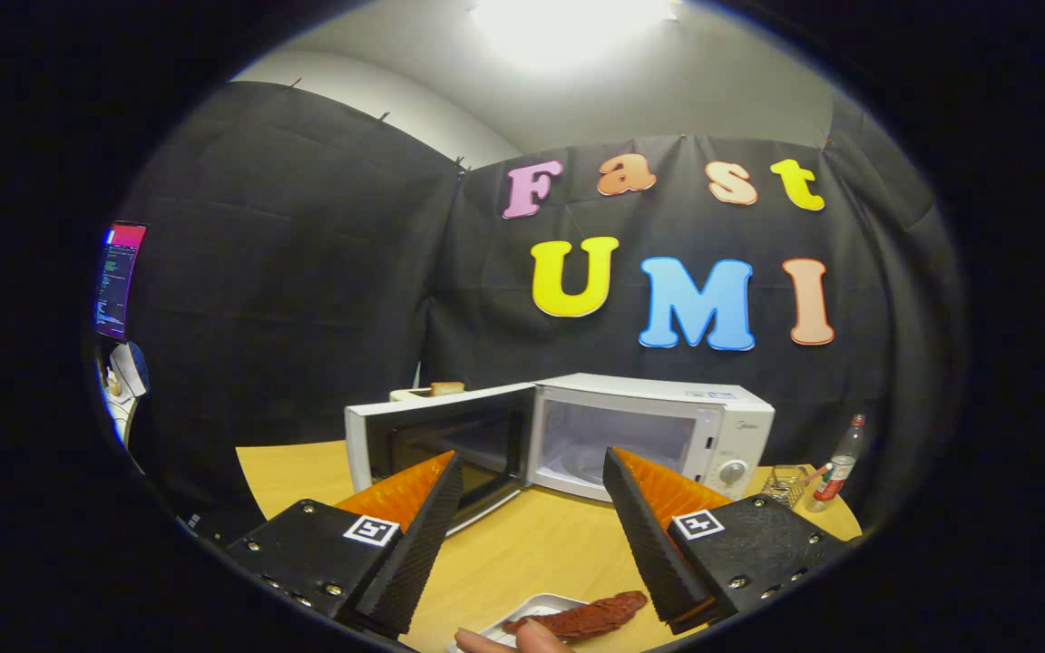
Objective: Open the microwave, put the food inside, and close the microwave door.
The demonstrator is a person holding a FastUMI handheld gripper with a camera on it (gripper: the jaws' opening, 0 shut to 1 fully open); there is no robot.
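Tool (532, 517) spread wide, gripping nothing | sausage (588, 617) lay on white tray (536, 606) low between its fingers, long axis crosswise to them, nearer the right finger | microwave (659, 431) beyond on worktop (522, 544), door (436, 444) swung open leftward, cavity bare.

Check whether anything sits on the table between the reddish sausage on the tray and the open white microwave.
Nothing visible does. The reddish sausage lies on a small white tray between the open gripper's fingers, and bare wooden table runs to the white microwave, whose door is swung open.
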